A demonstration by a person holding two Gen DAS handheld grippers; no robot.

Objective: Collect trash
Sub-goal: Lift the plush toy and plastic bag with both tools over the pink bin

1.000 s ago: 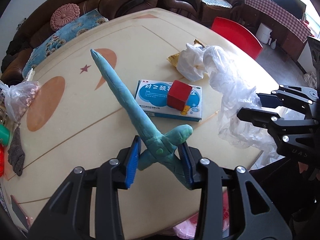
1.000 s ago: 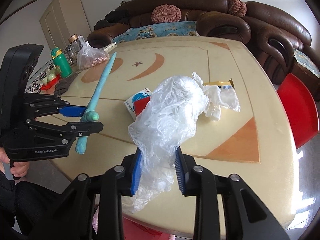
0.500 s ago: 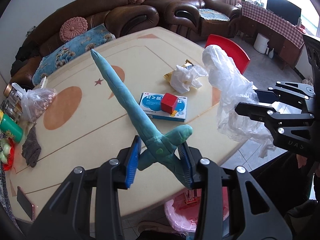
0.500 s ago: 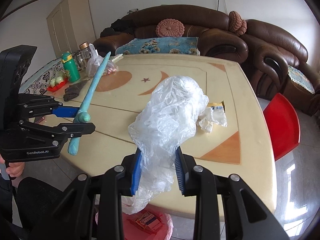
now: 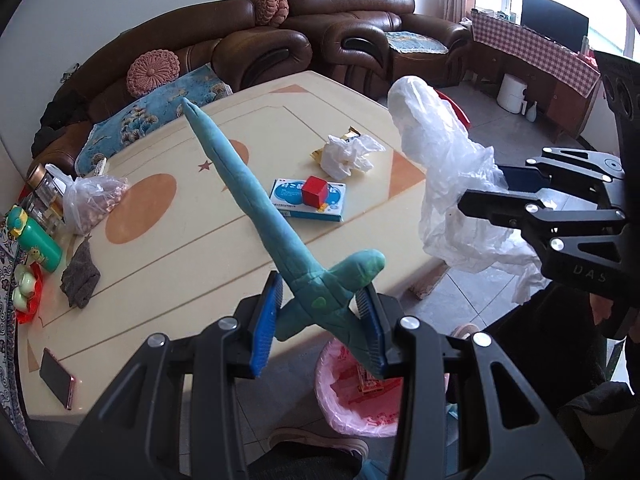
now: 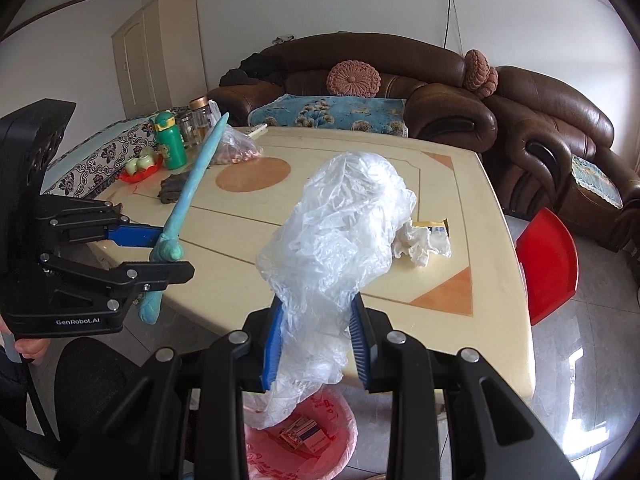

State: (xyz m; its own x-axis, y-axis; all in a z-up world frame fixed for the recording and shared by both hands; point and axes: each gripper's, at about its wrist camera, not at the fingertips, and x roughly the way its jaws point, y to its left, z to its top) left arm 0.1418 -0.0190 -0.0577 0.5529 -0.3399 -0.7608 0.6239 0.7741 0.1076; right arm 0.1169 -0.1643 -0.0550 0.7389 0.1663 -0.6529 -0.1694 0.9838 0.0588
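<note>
My left gripper (image 5: 318, 316) is clamping the blue clay stick (image 5: 256, 200), and my right gripper (image 6: 316, 344) is pinching the plastic bag (image 6: 340, 232). I'm holding both above the table's (image 5: 168, 272) near edge, over the pink bin (image 6: 320, 452).

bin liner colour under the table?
Pink, with red print. The bin liner shows best in the right wrist view, below the plastic bag.
</note>
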